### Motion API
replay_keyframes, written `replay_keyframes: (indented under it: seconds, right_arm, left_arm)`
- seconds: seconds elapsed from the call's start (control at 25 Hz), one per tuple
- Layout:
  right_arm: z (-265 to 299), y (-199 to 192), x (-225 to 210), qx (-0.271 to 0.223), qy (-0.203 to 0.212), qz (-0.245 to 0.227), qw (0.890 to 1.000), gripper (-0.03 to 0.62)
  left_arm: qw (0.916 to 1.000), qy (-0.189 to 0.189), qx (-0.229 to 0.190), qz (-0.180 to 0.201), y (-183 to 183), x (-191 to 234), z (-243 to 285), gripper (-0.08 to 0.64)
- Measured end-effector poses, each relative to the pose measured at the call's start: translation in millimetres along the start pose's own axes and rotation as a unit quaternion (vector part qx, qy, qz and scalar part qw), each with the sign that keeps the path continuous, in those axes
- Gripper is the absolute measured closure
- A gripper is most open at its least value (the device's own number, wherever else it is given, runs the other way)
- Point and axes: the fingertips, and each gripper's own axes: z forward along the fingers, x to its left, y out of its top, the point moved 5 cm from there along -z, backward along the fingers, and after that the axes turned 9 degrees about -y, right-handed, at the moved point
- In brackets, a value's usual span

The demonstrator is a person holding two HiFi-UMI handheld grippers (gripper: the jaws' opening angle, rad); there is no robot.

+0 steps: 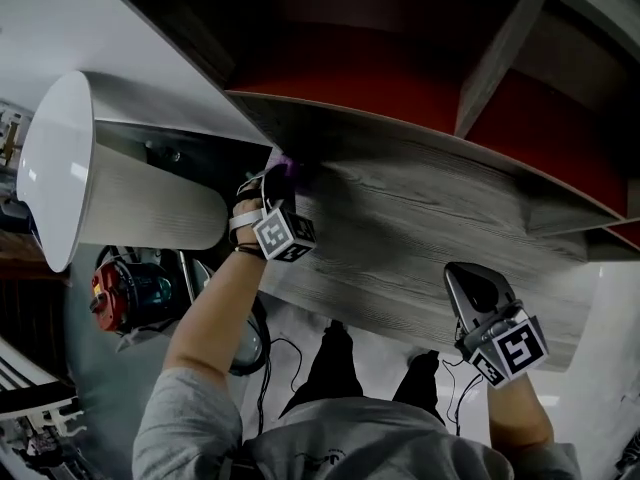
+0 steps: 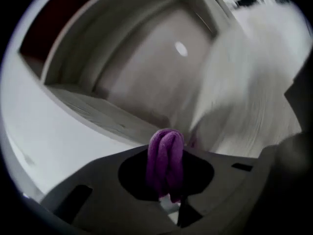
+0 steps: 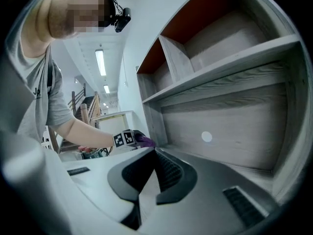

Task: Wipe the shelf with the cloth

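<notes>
Purple cloth [image 2: 166,160] lengthwise in left tongs [image 1: 274,180]

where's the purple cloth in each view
Head view: purple cloth left of centre, at the grey shelf's left end.
Left gripper view: low centre, pinched upright.
Right gripper view: small, left of centre, at the end of the person's forearm.
Shared landmark: the grey shelf.

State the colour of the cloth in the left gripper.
Purple cloth, clearest in the left gripper view.
</notes>
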Motion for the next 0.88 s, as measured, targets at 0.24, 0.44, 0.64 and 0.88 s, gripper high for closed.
replay_keyframes:
  seconds: [0.24, 0.44, 0.64, 0.88]
  right_arm:
    - [-7, 20, -5, -0.009, -0.003, -0.005, 1.0, 0.571]
    - [-24, 13, -23, 0.005, -0.024, -0.005, 1.0, 0.571]
    - [-42, 0, -51, 0.011, -0.047, 0.008, 0.999, 0.571]
    - [-76, -20, -93, 0.009, -0.07, 0.026, 0.997, 0.571]
  left_arm:
    - [0.9056, 0.034, -0.191, -0.377, 73, 71, -17, 0.477]
    - [0.7898, 0.099, -0.283, -0.535, 87, 134, -4, 0.477]
    - [0.7833, 0.156, -0.341, -0.496, 116, 176, -13, 0.479]
    - [0.7962, 0.128, -0.366, -0.464, 192, 115, -11, 0.477]
